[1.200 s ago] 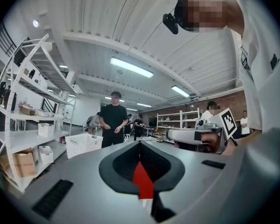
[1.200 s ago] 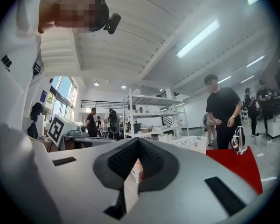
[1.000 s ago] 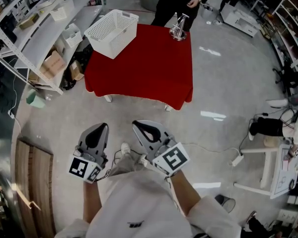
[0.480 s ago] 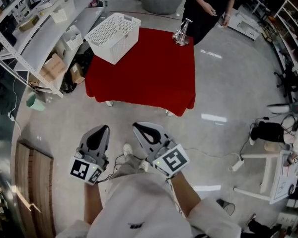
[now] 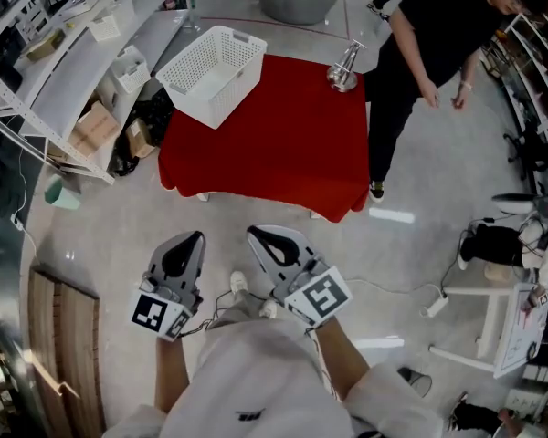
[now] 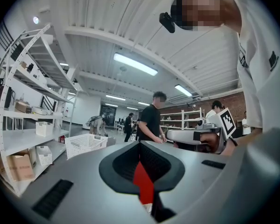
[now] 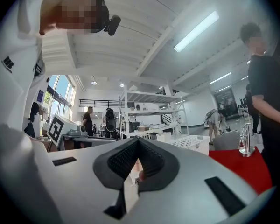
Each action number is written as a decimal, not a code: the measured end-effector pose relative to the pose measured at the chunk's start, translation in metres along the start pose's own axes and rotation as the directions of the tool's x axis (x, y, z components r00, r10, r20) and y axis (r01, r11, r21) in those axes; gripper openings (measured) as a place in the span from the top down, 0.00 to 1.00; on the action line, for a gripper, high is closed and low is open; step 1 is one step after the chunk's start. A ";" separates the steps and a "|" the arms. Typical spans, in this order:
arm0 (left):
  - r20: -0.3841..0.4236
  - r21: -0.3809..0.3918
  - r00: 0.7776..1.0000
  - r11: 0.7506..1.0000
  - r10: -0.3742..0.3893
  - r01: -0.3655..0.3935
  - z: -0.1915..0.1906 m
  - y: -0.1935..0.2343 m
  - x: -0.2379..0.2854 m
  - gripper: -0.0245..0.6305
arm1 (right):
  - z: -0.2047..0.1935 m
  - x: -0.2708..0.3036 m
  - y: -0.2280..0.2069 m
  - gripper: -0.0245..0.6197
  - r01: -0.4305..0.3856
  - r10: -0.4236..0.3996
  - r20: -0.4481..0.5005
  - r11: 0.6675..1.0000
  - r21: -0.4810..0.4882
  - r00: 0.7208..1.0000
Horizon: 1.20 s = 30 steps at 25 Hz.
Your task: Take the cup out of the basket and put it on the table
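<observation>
Well short of the table (image 5: 274,135), left gripper (image 5: 190,241) and right gripper (image 5: 260,235) show fingers (image 6: 84,181) together, empty.

We see bright, even indoor light from ceiling strip lights (image 6: 135,64); daylight too through windows (image 7: 60,90) at left of right gripper view. White glare patches on glossy floor (image 5: 390,215) right of table (image 5: 256,144); shadows faint, soft. Head view sharp, its edges bowed. Both gripper views fisheye, black corners, near foreground soft, far room crisp.
</observation>
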<state>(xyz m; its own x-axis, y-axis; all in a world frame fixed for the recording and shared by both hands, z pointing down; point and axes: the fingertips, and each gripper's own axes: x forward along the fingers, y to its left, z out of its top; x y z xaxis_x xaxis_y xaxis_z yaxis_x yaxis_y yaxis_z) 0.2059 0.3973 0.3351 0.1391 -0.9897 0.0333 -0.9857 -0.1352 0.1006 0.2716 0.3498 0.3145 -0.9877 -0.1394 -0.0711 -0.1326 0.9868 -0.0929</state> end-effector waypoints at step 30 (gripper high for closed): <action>0.012 -0.030 0.996 0.995 -0.090 0.090 0.012 0.130 0.071 0.95 | -0.006 0.127 -0.066 0.95 0.075 -0.076 -0.039 0.997 -0.032 0.996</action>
<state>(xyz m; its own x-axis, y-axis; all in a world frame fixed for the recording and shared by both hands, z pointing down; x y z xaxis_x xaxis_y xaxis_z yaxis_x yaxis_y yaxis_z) 0.0860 0.3086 0.3383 0.2259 -0.9741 0.0122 -0.9659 -0.2223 0.1329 0.1543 0.2671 0.3177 -0.9772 -0.2110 -0.0254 -0.2089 0.9757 -0.0661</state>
